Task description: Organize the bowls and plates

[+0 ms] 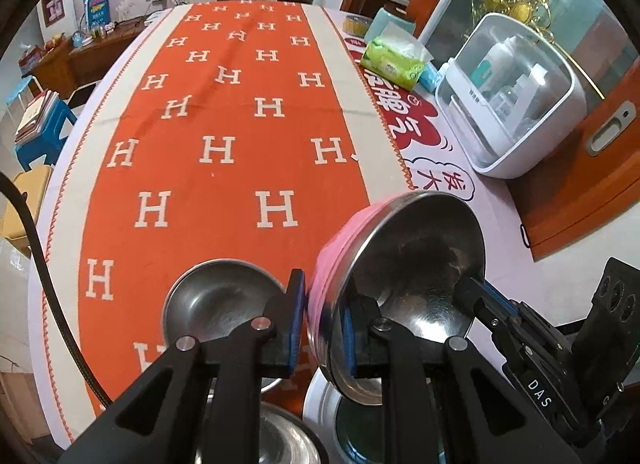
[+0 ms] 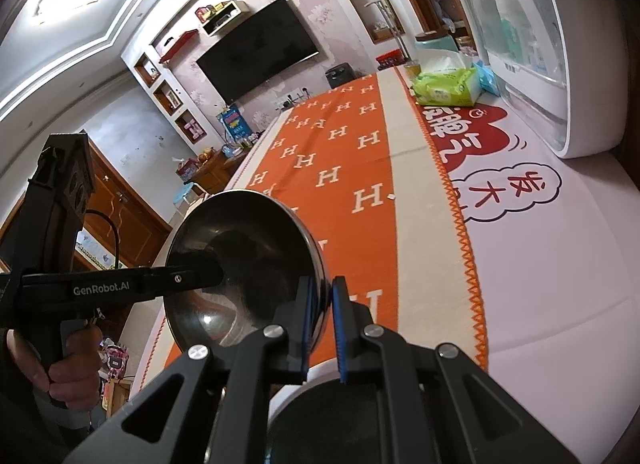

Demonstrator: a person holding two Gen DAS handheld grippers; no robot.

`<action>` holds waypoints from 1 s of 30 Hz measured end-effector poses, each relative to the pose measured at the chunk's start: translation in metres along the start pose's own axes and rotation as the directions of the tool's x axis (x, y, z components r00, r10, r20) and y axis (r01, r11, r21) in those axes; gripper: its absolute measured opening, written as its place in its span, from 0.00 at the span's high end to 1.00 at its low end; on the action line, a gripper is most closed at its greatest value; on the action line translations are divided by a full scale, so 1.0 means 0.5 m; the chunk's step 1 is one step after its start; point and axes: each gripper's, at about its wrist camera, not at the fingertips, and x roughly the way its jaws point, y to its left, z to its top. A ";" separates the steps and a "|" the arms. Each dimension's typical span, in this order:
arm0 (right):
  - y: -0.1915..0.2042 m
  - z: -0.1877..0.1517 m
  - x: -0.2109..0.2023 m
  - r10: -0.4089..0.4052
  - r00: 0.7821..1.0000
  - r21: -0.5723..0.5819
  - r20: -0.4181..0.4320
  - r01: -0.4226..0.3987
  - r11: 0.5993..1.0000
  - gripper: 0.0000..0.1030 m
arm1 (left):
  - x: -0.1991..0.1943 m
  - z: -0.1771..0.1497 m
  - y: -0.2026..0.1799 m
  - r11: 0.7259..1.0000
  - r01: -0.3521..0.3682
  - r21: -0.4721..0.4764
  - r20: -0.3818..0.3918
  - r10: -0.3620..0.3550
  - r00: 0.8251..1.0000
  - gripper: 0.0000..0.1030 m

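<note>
Table (image 1: 500,223): lying long under both views, pale cover printed with red cartoon shapes and dark characters along its right side.
Runner (image 1: 224,167): orange cloth with white H letters and cream borders, lying lengthwise down the table's middle.
Cabinet (image 1: 516,103): white box with a clear domed front, standing at the table's right edge, bottles showing inside.
Tissue pack (image 1: 394,63): green, lying beyond the cabinet at the far right of the table.
Pink bowl (image 1: 408,284): steel inside, pink outside, hanging tilted above the table with its opening facing the cameras; both claws are gripping its rim from opposite sides.
Left gripper (image 1: 322,328): pads are sitting clamped on the bowl's near left rim, one blue pad against the pink outer wall, the other inside on the steel.
Right gripper (image 2: 322,328): pads are sitting clamped on the opposite rim; in the left view it is reaching in from the right, one finger lying inside the bowl.
Small steel bowl (image 1: 220,304): resting on the runner just left of the left claw, apart from the held bowl.
White plate (image 1: 320,404): lying on the table directly under the held bowl, mostly hidden by the claw; its contents cannot be told.
Hand (image 2: 66,376): a person's fingers are wrapping the left gripper's handle.
</note>
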 end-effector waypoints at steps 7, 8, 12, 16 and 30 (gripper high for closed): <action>0.048 -0.013 -0.029 0.015 1.000 -0.048 0.012 -0.014 0.999 0.91 | -0.057 -0.039 0.023 1.000 0.006 -0.023 0.039 -0.005 0.999 0.87; 0.056 -0.015 -0.034 0.018 1.000 -0.057 0.015 -0.018 0.998 0.91 | -0.066 -0.046 0.028 1.000 0.008 -0.030 0.046 -0.007 0.999 0.87; 0.092 -0.027 -0.051 0.032 0.999 -0.095 0.023 -0.030 0.995 0.91 | -0.099 -0.077 0.050 0.999 0.009 -0.047 0.060 -0.006 0.998 0.87; 0.126 -0.040 -0.059 0.040 0.999 -0.129 0.019 -0.037 0.991 0.91 | -0.123 -0.104 0.069 0.999 0.004 -0.054 0.062 -0.001 0.998 0.87; 0.220 -0.105 -0.065 0.013 0.998 -0.207 -0.057 -0.024 0.978 0.91 | -0.157 -0.218 0.137 0.996 -0.003 -0.086 -0.007 0.002 1.000 0.86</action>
